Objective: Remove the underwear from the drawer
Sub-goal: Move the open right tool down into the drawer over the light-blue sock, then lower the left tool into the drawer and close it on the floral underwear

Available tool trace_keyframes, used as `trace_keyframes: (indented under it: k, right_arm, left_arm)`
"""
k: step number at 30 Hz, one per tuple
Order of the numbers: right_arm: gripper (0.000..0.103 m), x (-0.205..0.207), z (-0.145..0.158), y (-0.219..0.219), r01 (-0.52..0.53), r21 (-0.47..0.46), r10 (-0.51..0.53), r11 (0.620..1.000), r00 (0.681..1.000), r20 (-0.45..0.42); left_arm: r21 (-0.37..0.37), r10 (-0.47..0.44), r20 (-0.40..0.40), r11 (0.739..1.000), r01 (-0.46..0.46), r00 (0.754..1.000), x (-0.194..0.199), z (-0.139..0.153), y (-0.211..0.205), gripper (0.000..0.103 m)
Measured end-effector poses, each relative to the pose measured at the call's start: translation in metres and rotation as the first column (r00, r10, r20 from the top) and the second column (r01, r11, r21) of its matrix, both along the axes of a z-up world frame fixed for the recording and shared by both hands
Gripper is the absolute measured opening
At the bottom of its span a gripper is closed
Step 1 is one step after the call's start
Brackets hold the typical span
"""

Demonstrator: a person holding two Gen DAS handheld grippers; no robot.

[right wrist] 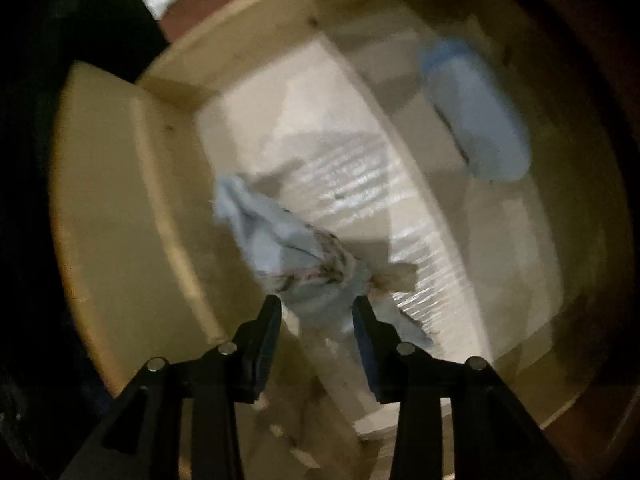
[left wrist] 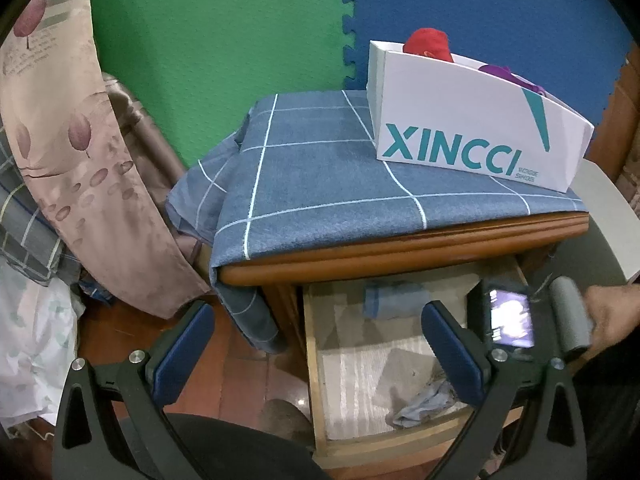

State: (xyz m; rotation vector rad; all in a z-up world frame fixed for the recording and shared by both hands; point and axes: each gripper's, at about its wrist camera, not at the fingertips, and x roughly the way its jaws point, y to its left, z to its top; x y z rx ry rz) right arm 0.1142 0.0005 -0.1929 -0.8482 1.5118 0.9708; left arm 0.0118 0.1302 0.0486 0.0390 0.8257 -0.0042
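Crumpled underwear (right wrist: 276,248) in drawer (left wrist: 316,364) front; folded piece (right wrist: 476,108), seemingly, at back; box (left wrist: 472,120) on nightstand (left wrist: 400,240).

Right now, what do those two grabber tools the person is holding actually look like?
Both are black plastic tools. The left gripper has two angled black arms with silver round bolts at the joints, and its fingers carry dark blue pads. The right gripper looks the same up close. From the left view it also carries a small lit screen and a grey padded handle.

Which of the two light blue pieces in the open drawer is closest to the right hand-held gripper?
The crumpled light blue piece, lying by the drawer's front wall, just beyond the right hand-held gripper. The folded blue piece lies far back in the drawer.
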Motion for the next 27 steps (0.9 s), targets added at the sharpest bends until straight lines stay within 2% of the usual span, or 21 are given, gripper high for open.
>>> trace_keyframes:
  k: [4,7,8,9,10,12,13,15,17,19,22,24,25,27]
  right_arm:
    - [0.038,0.003,-0.016,0.005,0.073,0.035,-0.072,0.997,0.997,-0.036]
    - [0.038,0.003,-0.014,0.008,0.133,0.093,-0.139,0.987,0.989,0.057]
    - [0.038,0.007,-0.002,0.01,0.167,0.157,-0.184,0.974,0.977,0.104]
    - [0.04,0.011,0.012,0.008,0.196,0.23,-0.226,0.953,0.967,0.114]
    - [0.039,0.012,0.017,0.007,0.21,0.241,-0.23,0.947,0.971,0.059]
    - [0.04,0.005,0.029,0.003,0.175,0.213,-0.193,0.961,0.979,0.065]
    - [0.041,0.0,0.037,0.0,0.149,0.199,-0.169,0.969,0.981,0.091]
    - [0.041,0.003,0.068,-0.019,0.168,0.217,-0.205,0.962,0.965,0.161]
    - [0.041,0.0,0.102,-0.038,0.132,0.233,-0.19,0.963,0.949,0.25]
    - [0.041,-0.008,0.134,-0.054,0.085,0.256,-0.157,0.963,0.948,0.277]
    - [0.044,-0.021,0.178,-0.081,0.042,0.295,-0.131,0.955,0.948,0.291]
    - [0.048,-0.027,0.202,-0.098,0.056,0.318,-0.156,0.946,0.941,0.299]
    - [0.048,-0.027,0.213,-0.107,0.079,0.338,-0.186,0.938,0.936,0.297]
    - [0.049,-0.023,0.237,-0.13,0.13,0.399,-0.26,0.908,0.92,0.293]
  left_arm:
    - [0.008,-0.006,-0.006,1.0,0.007,1.0,0.001,-0.002,-0.002,0.102]
    - [0.01,-0.006,-0.009,1.0,0.006,1.0,0.002,-0.003,-0.003,0.102]
    - [0.009,-0.006,-0.009,1.0,0.006,1.0,0.002,-0.003,-0.003,0.102]
    - [0.01,-0.006,-0.011,1.0,0.006,1.0,0.002,-0.003,-0.003,0.102]
    - [0.013,-0.006,-0.013,1.0,0.006,1.0,0.002,-0.003,-0.003,0.102]
    - [0.022,-0.011,-0.02,1.0,0.011,1.0,0.002,-0.005,-0.004,0.102]
    - [0.028,-0.016,-0.023,0.999,0.016,1.0,0.002,-0.006,-0.005,0.102]
    - [0.042,-0.045,-0.042,0.998,0.047,0.998,0.003,-0.009,-0.009,0.102]
    - [0.039,-0.119,-0.094,0.992,0.123,0.989,0.005,-0.017,-0.016,0.102]
    - [0.007,-0.215,-0.171,0.976,0.219,0.962,0.009,-0.029,-0.027,0.102]
    - [-0.056,-0.36,-0.324,0.93,0.363,0.875,0.018,-0.056,-0.051,0.102]
    - [-0.039,-0.408,-0.406,0.902,0.43,0.818,0.024,-0.075,-0.072,0.102]
    - [-0.016,-0.425,-0.425,0.886,0.462,0.8,0.027,-0.083,-0.083,0.102]
    - [0.041,-0.462,-0.421,0.85,0.525,0.781,0.031,-0.091,-0.104,0.102]
